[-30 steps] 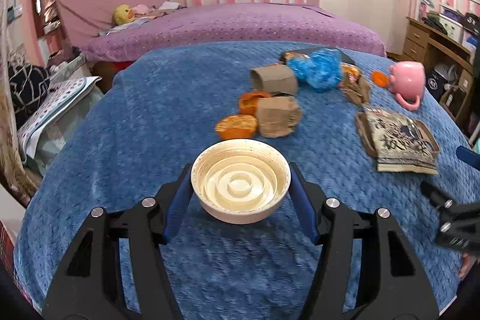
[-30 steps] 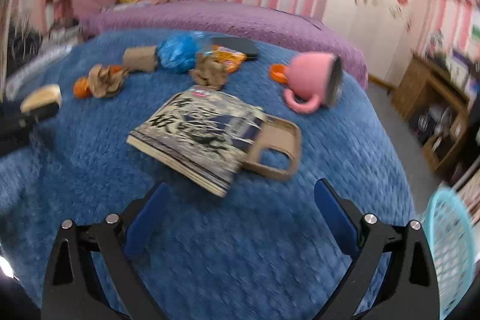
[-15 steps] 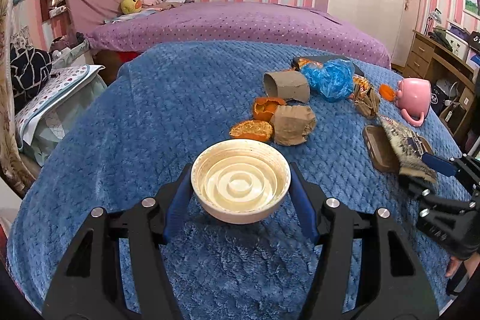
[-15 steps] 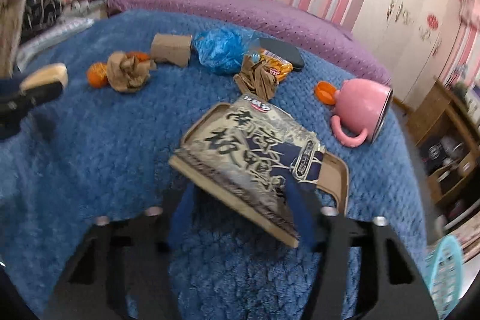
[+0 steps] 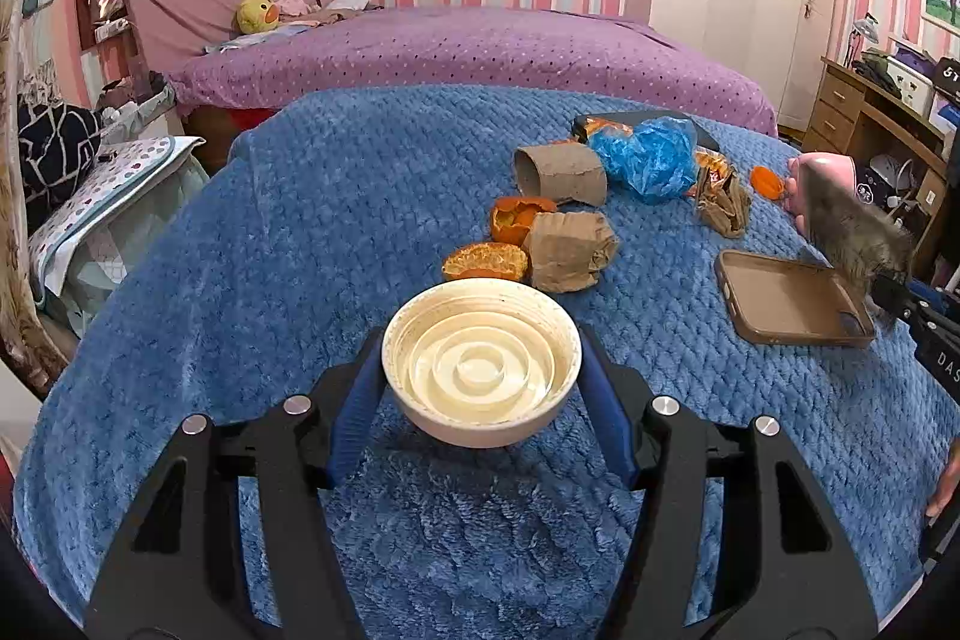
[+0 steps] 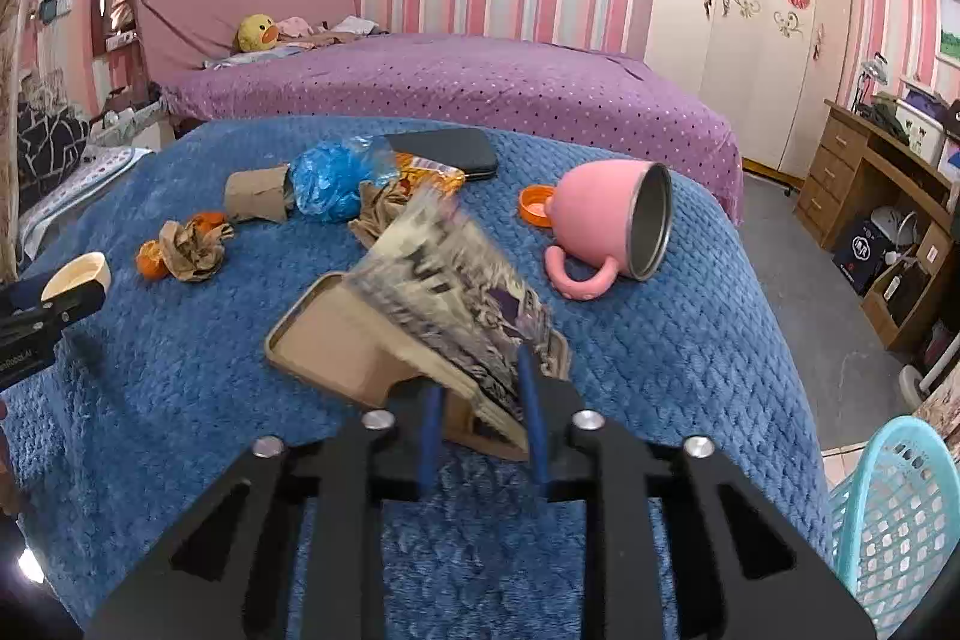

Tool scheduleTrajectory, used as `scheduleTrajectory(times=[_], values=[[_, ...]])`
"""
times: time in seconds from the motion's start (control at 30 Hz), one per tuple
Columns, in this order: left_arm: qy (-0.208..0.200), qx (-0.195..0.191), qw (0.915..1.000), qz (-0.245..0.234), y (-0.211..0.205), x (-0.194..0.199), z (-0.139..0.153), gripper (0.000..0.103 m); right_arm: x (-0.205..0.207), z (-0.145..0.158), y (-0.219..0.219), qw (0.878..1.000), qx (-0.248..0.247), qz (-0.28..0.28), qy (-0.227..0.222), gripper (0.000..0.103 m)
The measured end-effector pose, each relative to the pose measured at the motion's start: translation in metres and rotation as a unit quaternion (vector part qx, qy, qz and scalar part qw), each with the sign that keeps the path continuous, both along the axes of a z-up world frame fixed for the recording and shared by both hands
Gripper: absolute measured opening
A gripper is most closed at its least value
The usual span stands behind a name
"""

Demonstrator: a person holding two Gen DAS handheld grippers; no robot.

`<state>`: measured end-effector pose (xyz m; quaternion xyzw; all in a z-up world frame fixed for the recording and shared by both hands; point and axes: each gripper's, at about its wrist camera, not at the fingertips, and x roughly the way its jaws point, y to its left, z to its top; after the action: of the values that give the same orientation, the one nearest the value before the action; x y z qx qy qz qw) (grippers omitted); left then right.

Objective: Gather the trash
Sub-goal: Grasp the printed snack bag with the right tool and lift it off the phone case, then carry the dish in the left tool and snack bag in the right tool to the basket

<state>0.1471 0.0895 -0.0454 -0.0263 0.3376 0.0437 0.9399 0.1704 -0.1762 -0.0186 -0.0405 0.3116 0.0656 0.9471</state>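
My left gripper [image 5: 480, 388] is shut on a cream round lid [image 5: 482, 367], held just above the blue blanket [image 5: 300, 232]. My right gripper [image 6: 480, 388] is shut on a printed snack packet [image 6: 447, 280], lifting its near end off a tan phone case [image 6: 336, 346]; the packet is motion-blurred and also shows in the left wrist view [image 5: 852, 226]. Other trash lies beyond: crumpled brown paper [image 5: 570, 250], orange peels [image 5: 486, 261], a cardboard tube [image 5: 561, 172], a blue plastic bag [image 5: 648, 157] and a crumpled wrapper [image 5: 723, 202].
A pink mug [image 6: 612, 226] lies on its side beside an orange cap [image 6: 535, 205]. A black phone [image 6: 447, 151] lies at the blanket's far side. A turquoise basket [image 6: 888, 514] stands on the floor at the right. A purple bed [image 6: 456, 82] is behind.
My right gripper moved in, closed on the snack packet and tilted it up off the phone case. My left gripper kept hold of the lid.
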Motion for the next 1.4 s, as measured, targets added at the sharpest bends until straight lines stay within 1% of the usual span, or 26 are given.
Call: scheduleTrajectory(times=[0.07, 0.2, 0.4, 0.63, 0.77, 1.2, 1.3, 1.4], values=[[-0.001, -0.002, 1.0000, 0.001, -0.001, 0.000, 0.000, 0.061, 0.000, -0.002, -0.003, 1.000, 0.006, 0.004, 0.001, 0.011], [-0.003, 0.000, 1.0000, -0.002, -0.006, -0.001, 0.001, 0.061, -0.002, -0.001, -0.010, 1.000, 0.011, 0.007, -0.007, 0.008], [-0.003, -0.003, 1.0000, -0.004, -0.017, -0.002, 0.002, 0.061, -0.011, 0.004, -0.020, 1.000, 0.023, 0.010, -0.018, 0.008], [-0.018, -0.005, 0.9996, -0.020, -0.042, -0.005, 0.010, 0.061, -0.029, 0.012, -0.039, 0.999, 0.020, 0.011, -0.038, 0.008], [-0.019, -0.004, 0.9993, -0.031, -0.060, -0.005, 0.010, 0.061, -0.039, 0.016, -0.059, 0.999, 0.019, 0.003, -0.043, 0.008], [-0.013, 0.002, 0.9984, -0.055, -0.104, -0.010, 0.005, 0.061, -0.072, 0.017, -0.147, 0.998, 0.010, -0.048, -0.044, 0.008], [-0.019, -0.001, 0.9980, -0.060, -0.117, -0.015, 0.009, 0.061, -0.083, 0.019, -0.168, 0.997, 0.014, -0.064, -0.049, 0.008], [-0.030, 0.013, 0.9972, -0.067, -0.136, -0.020, 0.016, 0.061, -0.096, 0.021, -0.189, 0.995, 0.020, -0.080, -0.055, 0.008]])
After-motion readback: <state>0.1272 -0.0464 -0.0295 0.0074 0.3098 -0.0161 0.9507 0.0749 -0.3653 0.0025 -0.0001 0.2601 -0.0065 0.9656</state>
